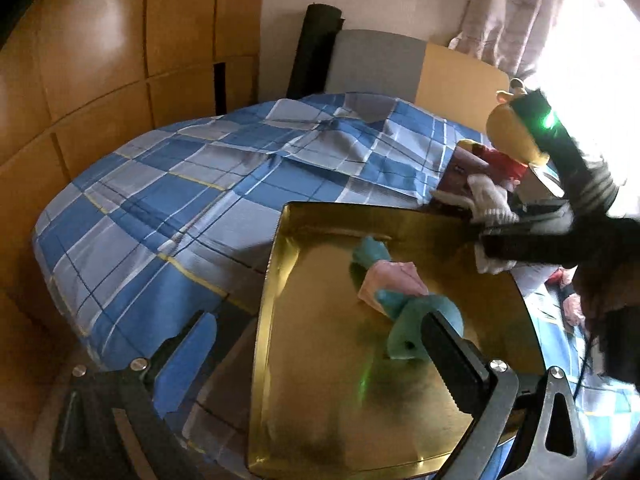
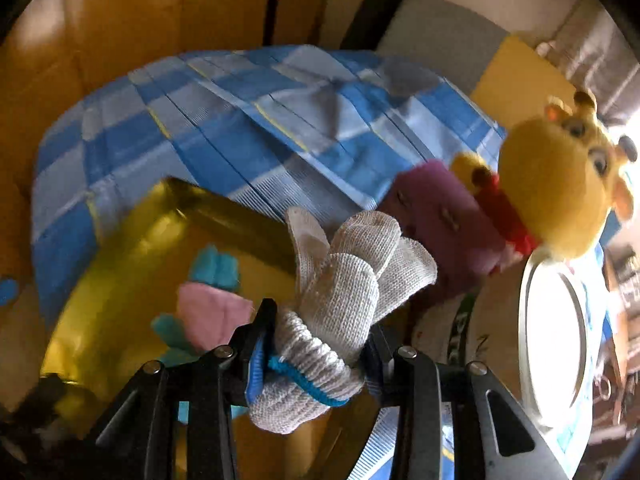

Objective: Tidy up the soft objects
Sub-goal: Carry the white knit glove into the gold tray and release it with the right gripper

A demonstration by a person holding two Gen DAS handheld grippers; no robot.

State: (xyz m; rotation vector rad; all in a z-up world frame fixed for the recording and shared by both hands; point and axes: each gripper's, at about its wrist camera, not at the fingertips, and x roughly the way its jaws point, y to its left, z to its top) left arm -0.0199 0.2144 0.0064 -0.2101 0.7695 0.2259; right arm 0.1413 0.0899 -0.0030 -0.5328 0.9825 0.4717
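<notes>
A gold tray point(image 1: 320, 400) lies on the checked bed and holds a teal and pink soft toy point(image 1: 396, 296); the tray point(image 2: 120, 248) and toy point(image 2: 208, 308) also show in the right wrist view. My right gripper point(image 2: 320, 344) is shut on a white knit glove point(image 2: 348, 276) and holds it over the tray's far right edge; the glove point(image 1: 490, 204) shows there in the left wrist view. My left gripper point(image 1: 320, 344) is open and empty, hovering over the tray's near left part. A yellow plush giraffe point(image 2: 560, 184) sits to the right.
A blue checked bedspread point(image 1: 192, 200) covers the bed. A purple block point(image 2: 444, 216) lies by the giraffe. A white round rimmed object point(image 2: 556, 340) is at the right. Wooden wardrobe doors point(image 1: 100, 60) stand behind, with a curtain point(image 1: 512, 12) and bright window at the right.
</notes>
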